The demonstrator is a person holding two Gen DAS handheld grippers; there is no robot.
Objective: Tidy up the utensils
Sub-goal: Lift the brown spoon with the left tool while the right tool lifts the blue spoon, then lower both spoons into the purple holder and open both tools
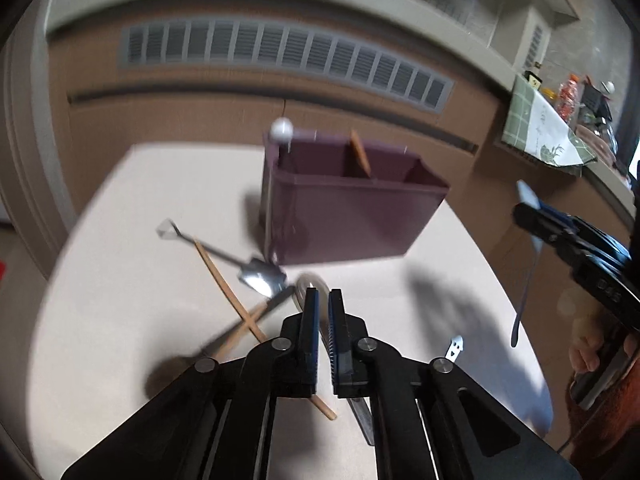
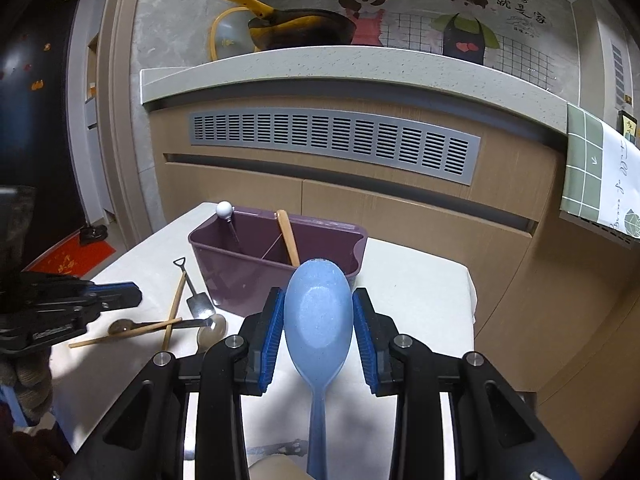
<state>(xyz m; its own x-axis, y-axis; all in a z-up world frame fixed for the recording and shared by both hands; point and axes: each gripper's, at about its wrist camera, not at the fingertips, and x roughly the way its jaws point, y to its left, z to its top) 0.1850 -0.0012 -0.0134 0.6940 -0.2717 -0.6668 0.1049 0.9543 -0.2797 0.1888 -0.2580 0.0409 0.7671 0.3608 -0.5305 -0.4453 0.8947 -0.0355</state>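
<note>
A purple divided utensil holder (image 1: 352,216) (image 2: 256,264) stands on the white table. It holds a white-knobbed utensil (image 2: 225,210) and a wooden utensil (image 2: 289,236). My right gripper (image 2: 319,322) is shut on the bowl of a blue spoon (image 2: 318,320), held above the table in front of the holder; it shows at the right of the left wrist view (image 1: 528,216). My left gripper (image 1: 323,296) is nearly closed and empty, above a metal spoon (image 1: 304,284). A small metal shovel (image 1: 256,272) and crossed chopsticks (image 1: 224,280) lie by the holder.
A white table (image 1: 120,260) stands in front of brown cabinets with a grey vent grille (image 2: 332,142). A counter above holds a dark pan (image 2: 304,28). A green checked towel (image 2: 592,168) hangs at the right. A metal utensil (image 1: 456,346) lies near the table's front.
</note>
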